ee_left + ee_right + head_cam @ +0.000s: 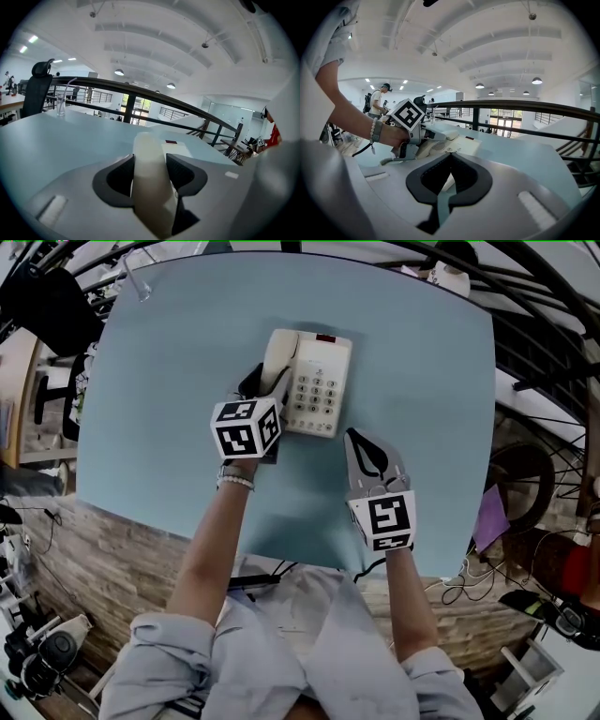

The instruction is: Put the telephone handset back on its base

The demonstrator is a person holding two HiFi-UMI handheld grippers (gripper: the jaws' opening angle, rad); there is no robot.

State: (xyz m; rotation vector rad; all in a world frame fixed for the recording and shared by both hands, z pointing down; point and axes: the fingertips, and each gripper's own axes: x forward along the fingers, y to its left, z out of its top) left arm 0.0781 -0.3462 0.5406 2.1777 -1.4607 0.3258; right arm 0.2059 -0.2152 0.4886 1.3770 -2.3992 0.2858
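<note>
A cream telephone base [319, 390] with a keypad sits mid-table. Its cream handset [278, 354] lies along the base's left side. My left gripper [266, 382] is shut on the handset's near end. In the left gripper view the handset [151, 192] fills the gap between the dark pads [123, 176]. My right gripper [356, 437] rests on the table just right of the base's near corner. It is shut, its tips touching with nothing between them [450, 157]. From the right gripper view the base [461, 144] and the handset [440, 136] lie straight ahead, with the grey coiled cord [384, 161] trailing left.
The light blue table [169, 427] has a glass [141, 285] at its far left corner and a black office chair [47, 301] beyond that. A dark railing [511, 105] runs behind the table. A person [377, 101] stands far off.
</note>
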